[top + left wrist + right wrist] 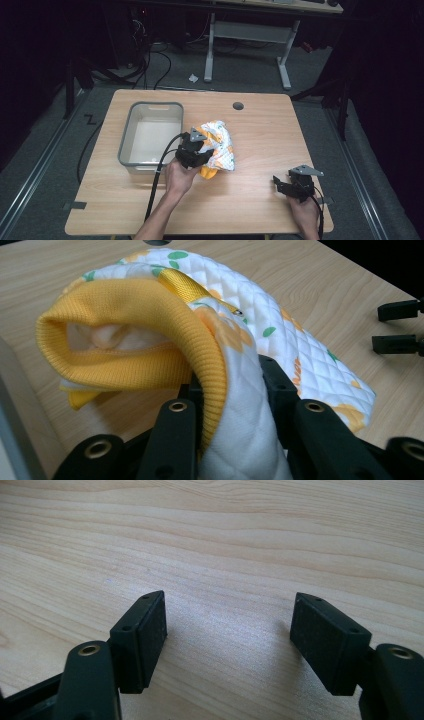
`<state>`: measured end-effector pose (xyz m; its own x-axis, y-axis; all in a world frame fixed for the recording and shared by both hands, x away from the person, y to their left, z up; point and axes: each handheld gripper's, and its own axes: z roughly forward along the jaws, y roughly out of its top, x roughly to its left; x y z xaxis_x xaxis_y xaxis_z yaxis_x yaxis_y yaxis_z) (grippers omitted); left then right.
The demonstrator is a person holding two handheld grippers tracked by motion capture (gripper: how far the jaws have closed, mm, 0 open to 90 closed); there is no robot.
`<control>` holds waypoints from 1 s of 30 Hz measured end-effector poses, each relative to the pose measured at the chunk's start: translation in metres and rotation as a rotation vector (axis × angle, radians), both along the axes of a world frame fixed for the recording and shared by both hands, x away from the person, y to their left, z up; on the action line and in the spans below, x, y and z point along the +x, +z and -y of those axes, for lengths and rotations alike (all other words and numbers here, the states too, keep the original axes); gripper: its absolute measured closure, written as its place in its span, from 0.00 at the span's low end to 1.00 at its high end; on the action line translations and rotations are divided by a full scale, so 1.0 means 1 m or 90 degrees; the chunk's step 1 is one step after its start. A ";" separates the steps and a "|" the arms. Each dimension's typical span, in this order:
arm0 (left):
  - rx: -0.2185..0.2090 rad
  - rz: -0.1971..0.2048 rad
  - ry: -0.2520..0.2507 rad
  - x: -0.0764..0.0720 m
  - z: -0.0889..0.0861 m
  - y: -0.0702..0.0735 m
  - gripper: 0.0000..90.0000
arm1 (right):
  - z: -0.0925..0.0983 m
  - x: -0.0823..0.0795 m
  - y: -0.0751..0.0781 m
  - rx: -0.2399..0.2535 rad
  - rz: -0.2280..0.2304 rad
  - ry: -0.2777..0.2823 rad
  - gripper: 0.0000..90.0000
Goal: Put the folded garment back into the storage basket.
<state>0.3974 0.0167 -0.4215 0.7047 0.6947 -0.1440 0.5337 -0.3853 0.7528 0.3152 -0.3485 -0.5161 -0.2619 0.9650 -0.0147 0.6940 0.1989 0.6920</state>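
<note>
Dim room, light wooden surface | left gripper jaws clenched on quilted yellow-trimmed baby garment, bunched just beside grey plastic bin, apparently for transfer | right gripper jaws released, parked aside, keeping clear.

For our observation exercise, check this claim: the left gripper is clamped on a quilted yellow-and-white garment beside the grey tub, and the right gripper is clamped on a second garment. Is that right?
Not quite. The left gripper is indeed clamped on the quilted garment beside the grey tub, but the right gripper holds nothing: the right gripper view shows its jaws apart over the bare table.
</note>
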 end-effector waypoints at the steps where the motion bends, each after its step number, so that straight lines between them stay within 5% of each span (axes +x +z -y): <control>1: -0.001 0.004 -0.001 0.000 -0.001 0.003 0.81 | 0.000 0.000 0.000 0.000 0.000 0.000 0.35; 13: -0.023 0.025 -0.021 0.000 -0.011 0.021 0.81 | 0.000 0.000 0.000 0.001 0.000 0.000 0.35; 30: -0.044 0.040 -0.007 0.003 -0.036 0.039 0.81 | 0.000 0.000 0.000 0.001 0.000 0.000 0.35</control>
